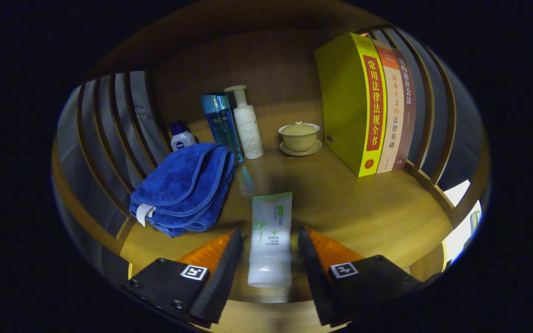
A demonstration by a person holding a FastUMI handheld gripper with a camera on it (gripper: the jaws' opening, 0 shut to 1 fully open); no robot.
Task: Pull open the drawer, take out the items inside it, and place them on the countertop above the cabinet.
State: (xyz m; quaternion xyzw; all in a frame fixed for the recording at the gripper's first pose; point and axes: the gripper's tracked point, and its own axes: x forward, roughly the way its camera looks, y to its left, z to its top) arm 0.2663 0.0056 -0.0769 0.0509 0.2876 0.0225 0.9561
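A white tube with green print (pixel 271 231) lies flat on the wooden countertop (pixel 368 208), pointing away from me. It rests between the fingers of my gripper (pixel 270 233), with its cap end nearest me. The gripper is open: a narrow gap shows between the tube and each fingertip, so neither finger presses on it.
A folded blue towel (pixel 183 189) lies just left of the tube. Behind it stand a small white bottle (pixel 182 137), a blue bottle (pixel 222 125) and a white pump bottle (pixel 247 127). A lidded cup on a saucer (pixel 300 137) and three upright books (pixel 363 101) stand on the right. Wooden slats (pixel 109 134) fence both sides.
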